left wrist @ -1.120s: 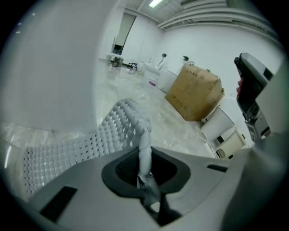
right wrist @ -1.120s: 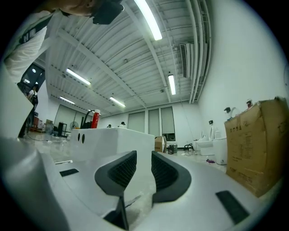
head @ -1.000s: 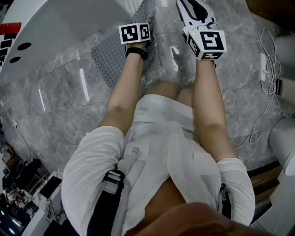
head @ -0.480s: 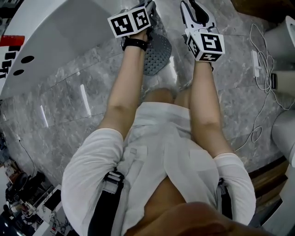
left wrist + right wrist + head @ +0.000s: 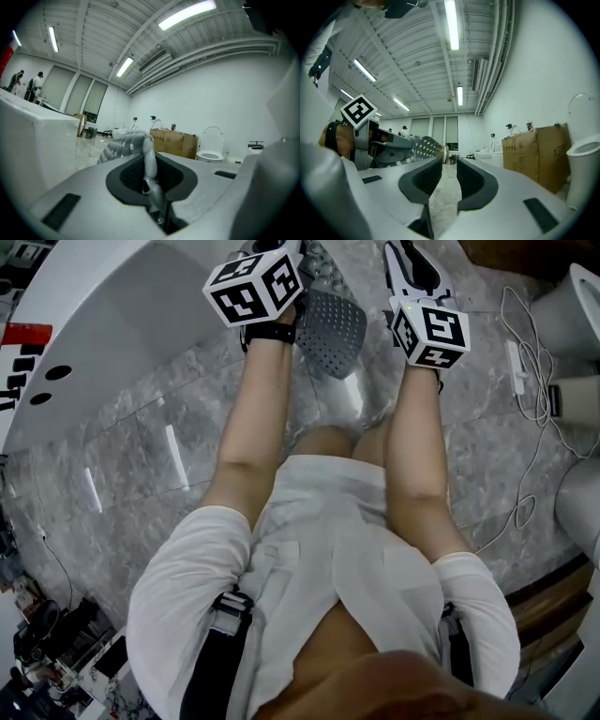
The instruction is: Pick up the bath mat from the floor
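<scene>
Two grippers: left gripper [image 5: 149, 182] pinches bath mat [image 5: 330, 329] (seemingly lifted), right gripper [image 5: 445, 179] jaws apart

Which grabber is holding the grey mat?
The left gripper: its jaws pinch a fold of the bath mat. The right gripper has its jaws apart with nothing between them.

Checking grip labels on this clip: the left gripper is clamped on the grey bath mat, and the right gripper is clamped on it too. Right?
Only partly. The left gripper is clamped on the bath mat, but the right gripper is not: the right gripper view shows its jaws apart with only floor between them.
</scene>
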Demonstrator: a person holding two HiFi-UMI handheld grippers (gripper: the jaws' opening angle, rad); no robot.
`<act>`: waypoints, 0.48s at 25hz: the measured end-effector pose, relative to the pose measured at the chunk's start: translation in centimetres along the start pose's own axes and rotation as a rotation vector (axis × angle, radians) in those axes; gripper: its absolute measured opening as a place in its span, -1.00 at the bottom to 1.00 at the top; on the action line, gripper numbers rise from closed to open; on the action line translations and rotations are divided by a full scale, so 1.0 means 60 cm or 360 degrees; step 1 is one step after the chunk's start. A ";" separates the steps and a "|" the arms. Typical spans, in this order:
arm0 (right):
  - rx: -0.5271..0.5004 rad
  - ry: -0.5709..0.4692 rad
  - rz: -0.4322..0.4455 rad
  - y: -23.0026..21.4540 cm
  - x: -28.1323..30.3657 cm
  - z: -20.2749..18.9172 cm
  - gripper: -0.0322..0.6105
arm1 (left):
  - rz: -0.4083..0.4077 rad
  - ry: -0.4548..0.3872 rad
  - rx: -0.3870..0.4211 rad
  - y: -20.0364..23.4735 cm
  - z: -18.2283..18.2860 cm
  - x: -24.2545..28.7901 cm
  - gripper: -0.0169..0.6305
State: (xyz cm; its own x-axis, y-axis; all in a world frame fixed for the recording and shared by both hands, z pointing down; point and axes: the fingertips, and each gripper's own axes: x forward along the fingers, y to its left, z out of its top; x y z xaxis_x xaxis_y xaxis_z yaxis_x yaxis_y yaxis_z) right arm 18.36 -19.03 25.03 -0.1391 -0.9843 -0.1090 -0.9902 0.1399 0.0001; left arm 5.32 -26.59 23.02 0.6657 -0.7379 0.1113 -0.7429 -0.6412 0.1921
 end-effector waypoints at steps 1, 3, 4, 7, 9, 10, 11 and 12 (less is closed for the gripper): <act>0.0006 -0.0003 -0.0004 -0.002 -0.001 0.001 -0.54 | 0.0002 -0.0036 0.0044 -0.003 0.007 -0.001 -0.80; -0.0009 0.0001 -0.0001 -0.002 0.000 0.004 -0.54 | 0.0015 -0.0112 0.0144 -0.008 0.021 -0.006 -0.81; -0.0025 0.0002 0.0002 -0.002 0.000 0.006 -0.54 | 0.0026 -0.0152 0.0202 -0.011 0.027 -0.008 -0.81; -0.0045 0.0014 0.0003 -0.004 -0.002 0.004 -0.54 | 0.0061 -0.0276 0.0392 -0.019 0.041 -0.019 -0.81; -0.0034 0.0013 -0.0002 -0.006 -0.003 0.003 -0.54 | 0.0093 -0.0359 0.0500 -0.021 0.052 -0.026 -0.81; -0.0030 0.0011 -0.0003 -0.007 -0.002 0.004 -0.54 | 0.0110 -0.0399 0.0548 -0.021 0.060 -0.030 -0.82; -0.0029 0.0007 -0.0004 -0.006 -0.002 0.006 -0.54 | 0.0126 -0.0437 0.0593 -0.021 0.069 -0.035 -0.82; -0.0029 0.0004 -0.0003 -0.006 -0.002 0.007 -0.54 | 0.0139 -0.0469 0.0640 -0.022 0.079 -0.040 -0.82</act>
State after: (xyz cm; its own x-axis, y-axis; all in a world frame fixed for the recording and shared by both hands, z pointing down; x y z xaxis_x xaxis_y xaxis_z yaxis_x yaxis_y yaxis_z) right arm 18.73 -18.92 24.65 -0.1372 -0.9848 -0.1067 -0.9905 0.1360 0.0181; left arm 4.40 -24.96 17.89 0.5947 -0.7834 -0.1806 -0.8019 -0.5619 -0.2029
